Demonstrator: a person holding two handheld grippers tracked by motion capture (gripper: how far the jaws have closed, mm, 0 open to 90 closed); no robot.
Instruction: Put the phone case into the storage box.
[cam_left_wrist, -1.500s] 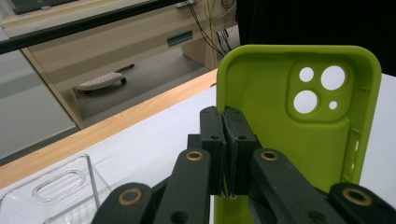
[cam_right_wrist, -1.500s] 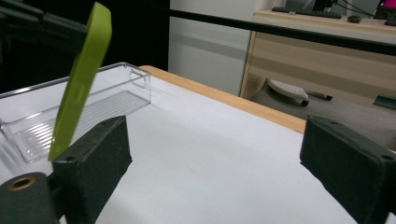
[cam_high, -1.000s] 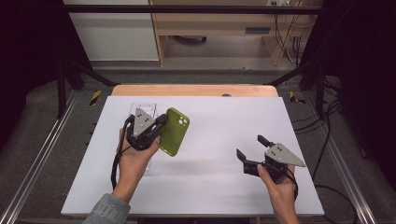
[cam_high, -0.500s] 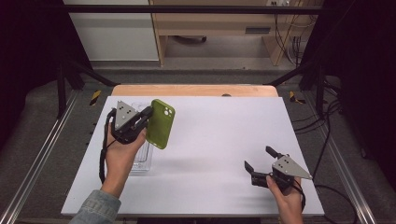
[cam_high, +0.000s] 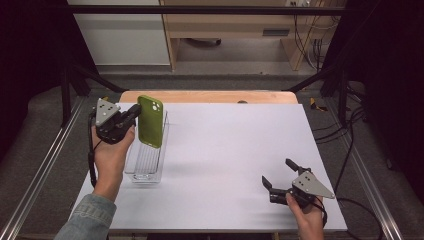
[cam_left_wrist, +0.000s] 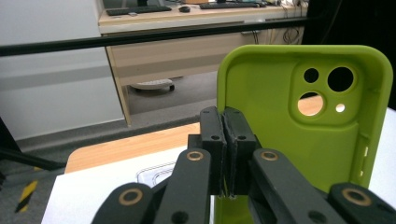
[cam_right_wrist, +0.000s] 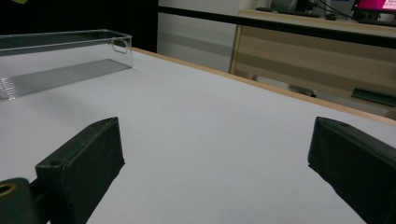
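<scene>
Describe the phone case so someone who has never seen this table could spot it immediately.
Start at the white table and go to its far left corner, where a clear plastic bin sits. Above that bin, the left claw is shut on the edge of the phone case, holding it upright. It is the one bright green item, with round camera cutouts.

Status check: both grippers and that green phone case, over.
Left gripper shut on green silicone phone case, upright above clear plastic bin. Right gripper open, empty. Nothing in the way.

Wooden desk (cam_high: 235, 25) and white cabinet (cam_high: 117, 32) beyond, grey floor (cam_high: 235, 70).
</scene>
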